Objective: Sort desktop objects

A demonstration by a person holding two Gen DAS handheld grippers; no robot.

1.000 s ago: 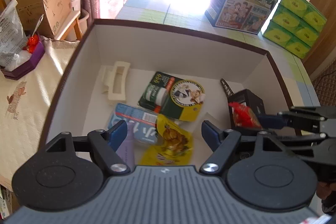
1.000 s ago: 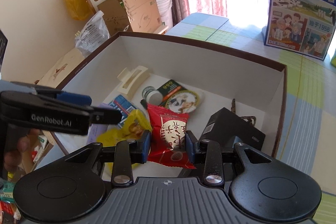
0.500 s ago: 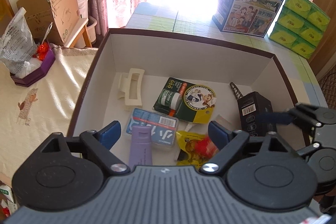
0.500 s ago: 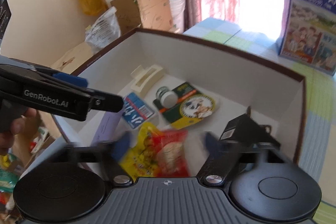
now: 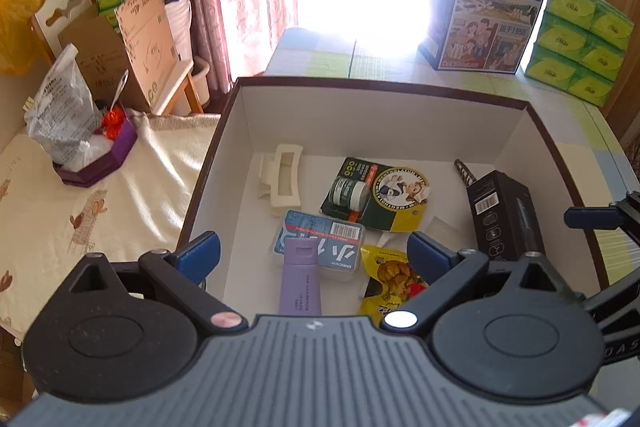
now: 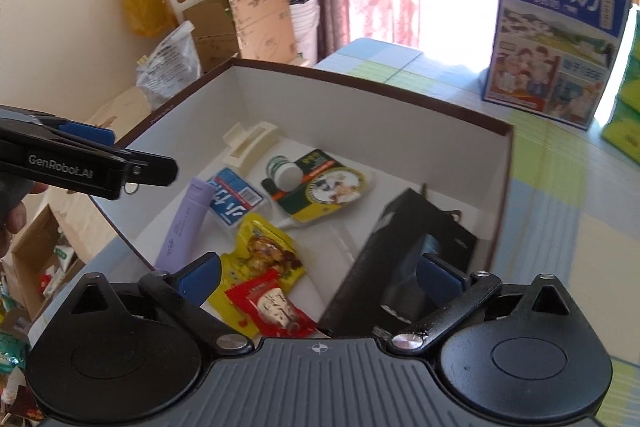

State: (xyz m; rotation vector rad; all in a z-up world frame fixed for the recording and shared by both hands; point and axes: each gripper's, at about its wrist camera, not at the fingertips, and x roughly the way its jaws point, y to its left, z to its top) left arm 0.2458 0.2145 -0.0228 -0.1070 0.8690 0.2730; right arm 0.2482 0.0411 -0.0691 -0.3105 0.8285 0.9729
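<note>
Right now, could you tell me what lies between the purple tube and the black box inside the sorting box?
The yellow snack pouch lies between the purple tube and the black box, with the red snack packet resting on its near end; the right wrist view shows this best.

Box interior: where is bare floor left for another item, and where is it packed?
Bare floor of the box lies along the far wall, behind the hair clip and green card. It is crowded near the front, around the purple tube and yellow snack packet.

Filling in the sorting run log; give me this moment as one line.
left gripper: open, empty | right gripper: open, empty | red snack packet: in box, on yellow snack packet
</note>
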